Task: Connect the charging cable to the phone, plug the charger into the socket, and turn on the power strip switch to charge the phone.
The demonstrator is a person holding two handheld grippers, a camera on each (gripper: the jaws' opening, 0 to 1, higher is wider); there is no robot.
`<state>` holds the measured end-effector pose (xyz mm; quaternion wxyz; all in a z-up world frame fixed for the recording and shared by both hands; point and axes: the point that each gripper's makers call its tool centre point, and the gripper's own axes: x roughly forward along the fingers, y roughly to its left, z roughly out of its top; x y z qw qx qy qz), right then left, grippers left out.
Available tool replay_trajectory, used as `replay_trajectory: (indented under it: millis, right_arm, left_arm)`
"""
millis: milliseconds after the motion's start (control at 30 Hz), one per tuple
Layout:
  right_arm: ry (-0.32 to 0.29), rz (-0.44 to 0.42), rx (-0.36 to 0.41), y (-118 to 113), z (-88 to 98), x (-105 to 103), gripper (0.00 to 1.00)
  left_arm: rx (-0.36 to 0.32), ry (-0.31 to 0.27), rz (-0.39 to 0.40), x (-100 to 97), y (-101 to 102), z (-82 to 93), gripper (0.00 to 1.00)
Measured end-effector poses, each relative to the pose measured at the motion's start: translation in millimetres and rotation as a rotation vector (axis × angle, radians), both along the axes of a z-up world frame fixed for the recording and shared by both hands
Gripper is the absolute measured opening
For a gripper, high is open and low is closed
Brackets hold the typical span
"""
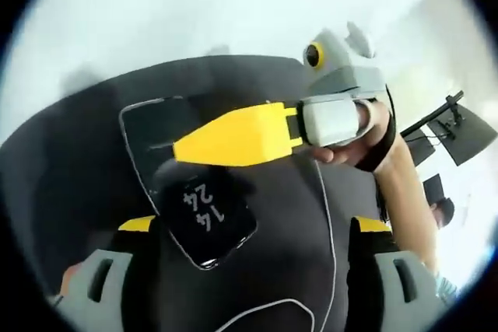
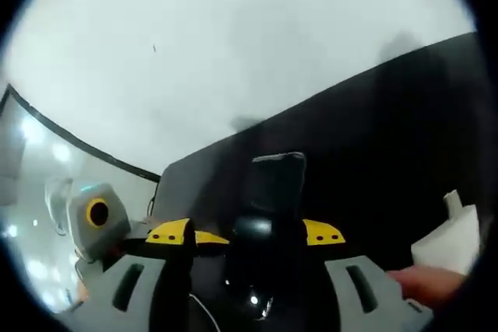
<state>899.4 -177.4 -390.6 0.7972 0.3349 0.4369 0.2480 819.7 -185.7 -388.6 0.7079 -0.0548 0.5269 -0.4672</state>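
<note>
Two views, items listed from largest to smallest.

Mat [image 1: 70, 184]: dark, covering most of a white table [image 1: 156, 13]; in the right gripper view seen as a black sheet [image 2: 389, 138] over the white surface [image 2: 194, 44].

Right gripper [image 1: 233, 139]: reaching in from the right of the left gripper view, yellow fingers pressed together, tip lying over the phone's upper edge; grey body gripped by a person's hand [image 1: 366, 141]. In its own view [image 2: 245, 232], fingers apart on either side of the phone.

Left gripper [image 1: 253, 225]: fingers wide apart, phone between them; contact cannot be told. Grey body [image 2: 93, 219] at lower left of the right gripper view.

Phone [image 1: 191, 192]: flat on the mat, dark screen showing "14 24"; also [image 2: 274, 188].

Cable [image 1: 331, 231]: thin, white, running across the mat beside the phone.

White object [image 2: 455, 239]: at right edge, identity unclear.
</note>
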Motion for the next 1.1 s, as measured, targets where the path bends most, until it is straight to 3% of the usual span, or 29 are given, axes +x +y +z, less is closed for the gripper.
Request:
replay_trajectory:
  millis: [100,200,400,533,700,800,867,900,933,1033,1067,1100]
  right_arm:
    - [0.012,-0.018,0.036,1.5,0.0,5.0,0.49]
    - [0.018,0.018,-0.02,-3.7,-7.3,-0.9,0.39]
    - [0.043,0.13,-0.019,-3.2,-8.0,-19.3,0.36]
    - [0.05,0.144,-0.007,-7.9,-7.0,-15.9,0.35]
    - [0.095,0.209,-0.039,-8.6,-12.3,-33.7,0.3]
    - [0.09,0.186,-0.03,-4.8,-10.9,-33.0,0.34]
    - [0.124,0.128,-0.092,-10.7,-18.5,-30.5,0.28]
    - [0.062,0.148,-0.146,-9.6,-19.4,-30.5,0.27]
    - [0.026,0.151,-0.133,-6.6,-16.2,-32.2,0.3]
    - [0.066,0.03,0.106,-1.7,-1.9,-32.8,0.4]
    - [0.085,0.007,0.127,-2.5,-0.9,-32.6,0.41]
    - [0.068,0.023,0.097,-2.6,-3.3,-35.4,0.41]
  left_arm:
    - [-0.012,0.002,-0.001,0.4,-0.4,0.9,0.96]
    - [-0.015,-0.01,-0.016,-1.7,-0.3,0.7,0.96]
    - [-0.06,-0.022,-0.029,-4.3,4.2,2.4,0.96]
    - [-0.089,-0.017,-0.017,-4.7,3.5,4.0,0.96]
    - [-0.099,-0.005,-0.004,-4.7,2.4,5.2,0.96]
    - [-0.119,0.002,0.0,-4.2,3.0,6.0,0.96]
    - [-0.151,0.023,0.017,-2.1,3.0,8.3,0.96]
    - [-0.164,0.035,0.028,-0.5,3.8,9.2,0.96]
    - [-0.174,0.039,0.03,0.3,4.4,10.0,0.96]
    - [-0.204,0.058,0.033,2.7,5.3,11.4,0.96]
    - [-0.209,0.062,0.037,4.0,5.3,11.8,0.96]
    - [-0.215,0.068,0.04,4.6,5.1,12.8,0.96]
